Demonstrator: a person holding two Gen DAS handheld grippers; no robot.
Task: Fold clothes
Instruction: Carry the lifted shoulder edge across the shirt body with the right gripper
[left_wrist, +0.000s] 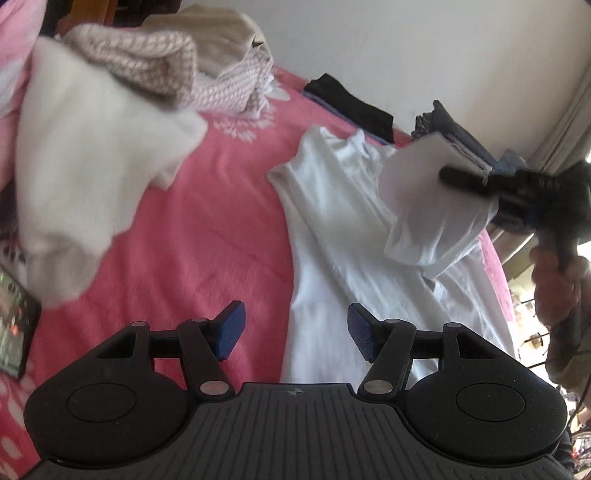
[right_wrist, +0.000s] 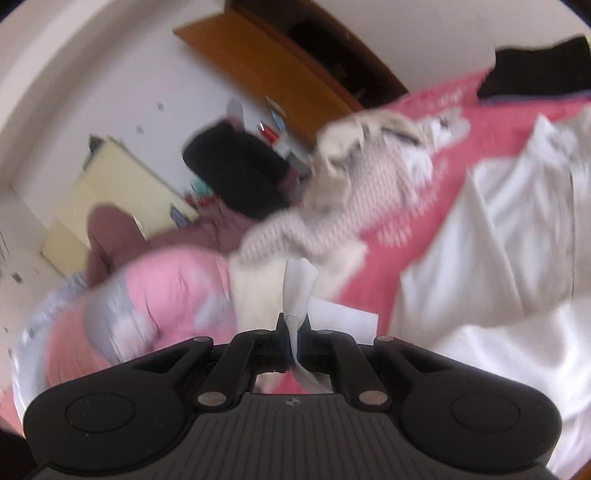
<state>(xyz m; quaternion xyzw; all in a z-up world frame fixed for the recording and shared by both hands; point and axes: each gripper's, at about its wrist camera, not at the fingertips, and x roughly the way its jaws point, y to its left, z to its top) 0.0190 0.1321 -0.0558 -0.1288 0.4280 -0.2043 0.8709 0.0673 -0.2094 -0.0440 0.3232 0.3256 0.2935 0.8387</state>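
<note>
A white shirt (left_wrist: 332, 236) lies spread on the pink bedcover (left_wrist: 207, 229). My left gripper (left_wrist: 295, 338) is open and empty, low over the shirt's near left edge. My right gripper (left_wrist: 448, 175) is shut on a fold of the white shirt (left_wrist: 424, 214) and holds it lifted at the right. In the right wrist view the gripper (right_wrist: 291, 347) pinches a strip of white cloth (right_wrist: 299, 291), and the rest of the shirt (right_wrist: 498, 258) lies blurred at the right.
A heap of cream and knitted clothes (left_wrist: 110, 122) lies at the left. Folded dark clothes (left_wrist: 354, 107) and a grey stack (left_wrist: 450, 129) sit by the far wall. A phone (left_wrist: 14, 328) lies at the left edge. A wooden wardrobe (right_wrist: 280, 62) stands behind.
</note>
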